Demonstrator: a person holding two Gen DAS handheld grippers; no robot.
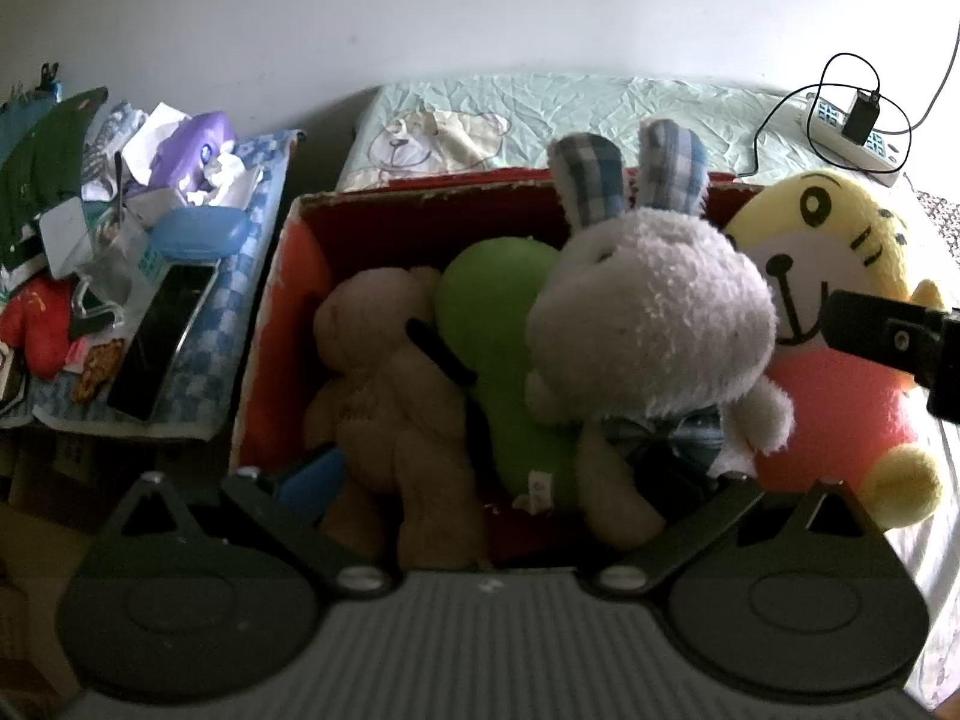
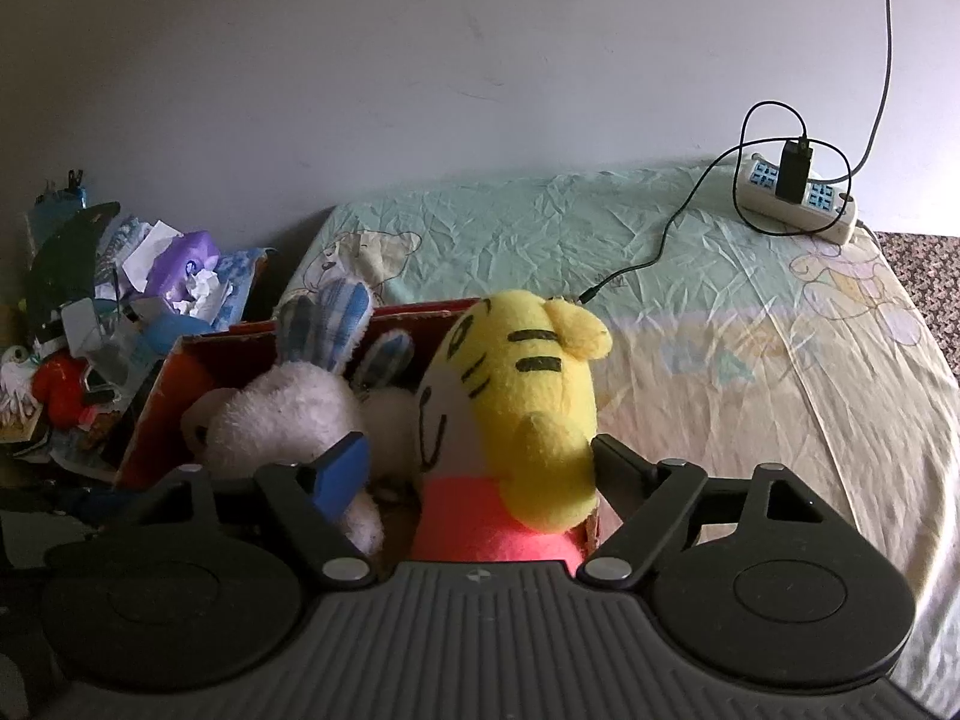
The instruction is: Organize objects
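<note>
A red cardboard box (image 1: 420, 195) stands on the bed and holds a brown teddy bear (image 1: 384, 372), a green plush (image 1: 486, 312) and a grey bunny (image 1: 648, 312) with checked ears. My left gripper (image 1: 516, 480) hovers wide open over the box's near side, holding nothing. A yellow tiger plush (image 2: 534, 372) in a pink shirt stands at the box's right end (image 2: 420, 309), beside the bunny (image 2: 282, 414). My right gripper (image 2: 480, 462) is partly closed around the tiger's head. One of its fingers (image 1: 870, 336) crosses the tiger (image 1: 840, 240) in the left wrist view.
A pile of clutter (image 1: 120, 240) with a purple toy, papers and a dark phone (image 1: 162, 342) lies left of the box. A white power strip (image 2: 798, 204) with a charger and loose cable sits at the far right of the pale sheet (image 2: 750, 360). A wall stands behind.
</note>
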